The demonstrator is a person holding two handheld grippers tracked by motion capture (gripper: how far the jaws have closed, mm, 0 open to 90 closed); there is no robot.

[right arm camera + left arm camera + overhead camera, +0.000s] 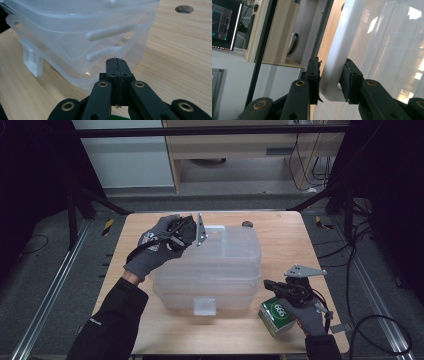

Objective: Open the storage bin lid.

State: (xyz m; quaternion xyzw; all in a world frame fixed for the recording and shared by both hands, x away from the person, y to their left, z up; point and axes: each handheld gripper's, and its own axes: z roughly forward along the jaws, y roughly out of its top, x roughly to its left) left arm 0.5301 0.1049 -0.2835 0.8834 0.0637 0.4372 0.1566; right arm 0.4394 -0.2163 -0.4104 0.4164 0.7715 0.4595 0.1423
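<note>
stacked clear bins [207,270] sit mid-desk [280,227], the left hand-held gripper [330,80] clamped on the top bin's far-left rim, the right hand-held gripper [116,72] clenched empty near the green box [276,316]; separating the bins seems barely begun.

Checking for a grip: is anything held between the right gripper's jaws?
No. The right gripper has its jaws pressed together with nothing between, just short of the plastic bins.
</note>
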